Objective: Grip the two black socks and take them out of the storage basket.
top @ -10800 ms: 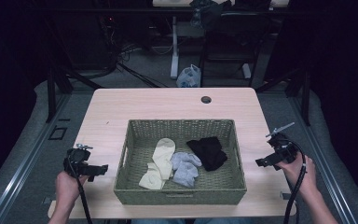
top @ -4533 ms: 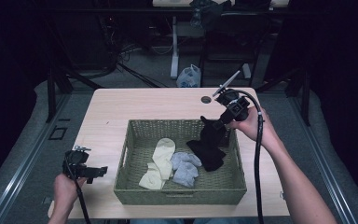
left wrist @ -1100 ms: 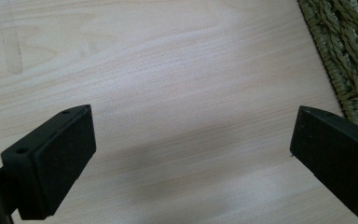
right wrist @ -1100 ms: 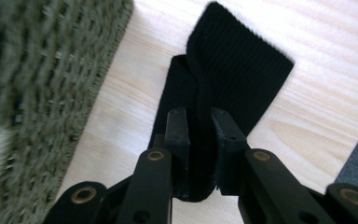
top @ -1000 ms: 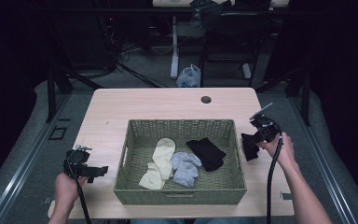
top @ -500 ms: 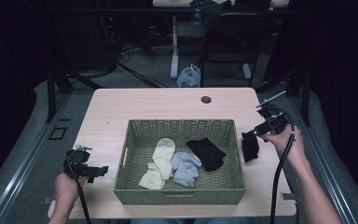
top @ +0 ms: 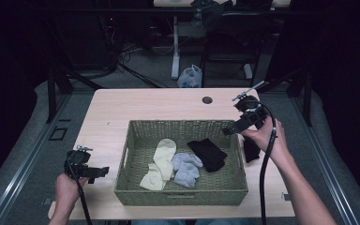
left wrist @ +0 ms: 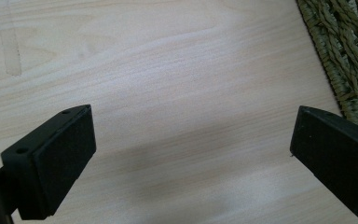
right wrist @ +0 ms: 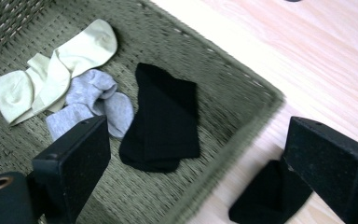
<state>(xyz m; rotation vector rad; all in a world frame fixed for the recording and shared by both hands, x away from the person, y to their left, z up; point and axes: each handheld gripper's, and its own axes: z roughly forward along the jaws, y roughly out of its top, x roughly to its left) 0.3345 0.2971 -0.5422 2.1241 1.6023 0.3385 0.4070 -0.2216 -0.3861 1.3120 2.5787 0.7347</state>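
Black sock [top: 251, 150] lies on the wooden table [top: 145, 103] just right of the woven basket [top: 136, 154], below your right gripper [top: 229, 131], whose jaws have just been opening and now gape empty. Another black sock [right wrist: 161, 116] rests inside the basket. Your left gripper [top: 101, 171] stands wide over bare table.

Bare forearms; each black gripper [top: 234, 127] has blocky jaws and a trailing cable.

A recording lab: a lone wooden table [top: 145, 105] among dark curtains, floor cables [top: 117, 51] and equipment stands [top: 175, 47].
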